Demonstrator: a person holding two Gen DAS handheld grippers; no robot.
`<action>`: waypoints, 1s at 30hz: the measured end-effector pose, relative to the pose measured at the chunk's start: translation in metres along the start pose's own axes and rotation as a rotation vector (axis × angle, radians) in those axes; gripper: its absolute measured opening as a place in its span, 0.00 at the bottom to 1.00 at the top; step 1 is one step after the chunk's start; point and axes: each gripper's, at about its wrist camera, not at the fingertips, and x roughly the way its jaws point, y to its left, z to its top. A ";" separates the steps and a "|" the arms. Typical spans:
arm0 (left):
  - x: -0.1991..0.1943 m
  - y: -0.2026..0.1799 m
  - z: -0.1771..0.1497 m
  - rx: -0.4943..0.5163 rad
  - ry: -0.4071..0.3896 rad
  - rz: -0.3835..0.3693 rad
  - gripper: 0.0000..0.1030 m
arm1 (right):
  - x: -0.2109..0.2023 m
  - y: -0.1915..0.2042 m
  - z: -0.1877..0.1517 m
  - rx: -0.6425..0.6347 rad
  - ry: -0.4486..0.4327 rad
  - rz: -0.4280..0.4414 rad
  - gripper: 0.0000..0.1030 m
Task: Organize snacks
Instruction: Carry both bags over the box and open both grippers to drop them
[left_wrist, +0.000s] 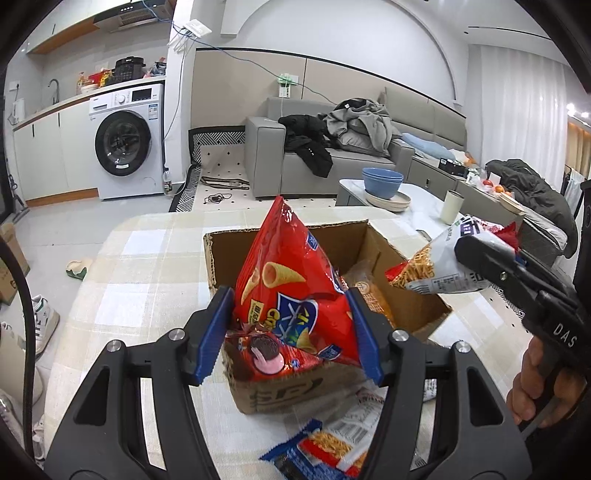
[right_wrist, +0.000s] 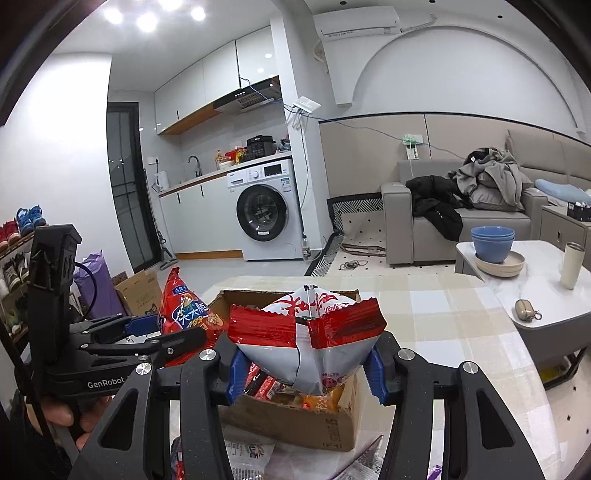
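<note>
My left gripper (left_wrist: 290, 332) is shut on a red bag of cone snacks (left_wrist: 288, 280) and holds it upright over the near end of an open cardboard box (left_wrist: 295, 236). My right gripper (right_wrist: 306, 363) is shut on a white and red bag of noodle snacks (right_wrist: 306, 343) and holds it above the same box (right_wrist: 295, 421). In the left wrist view the white bag (left_wrist: 443, 266) hangs over the box's right side. In the right wrist view the red bag (right_wrist: 184, 314) is at the left. A red cookie pack (left_wrist: 266, 354) and orange packs (left_wrist: 373, 295) lie inside the box.
The box stands on a table with a checked cloth (left_wrist: 147, 258). More snack packs (left_wrist: 325, 450) lie on the cloth in front of the box. A low white table (right_wrist: 535, 280) at the right carries blue bowls (right_wrist: 491, 240) and a cup (right_wrist: 572, 264).
</note>
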 end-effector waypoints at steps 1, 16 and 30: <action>0.004 0.000 0.002 0.000 0.002 0.004 0.57 | 0.004 0.000 0.001 0.003 0.004 0.000 0.51; 0.052 -0.016 0.018 0.034 0.024 0.037 0.51 | 0.035 0.001 0.013 0.002 -0.008 -0.016 0.51; 0.075 -0.027 0.014 0.052 0.052 0.029 0.53 | 0.055 0.000 0.013 0.016 0.063 0.040 0.55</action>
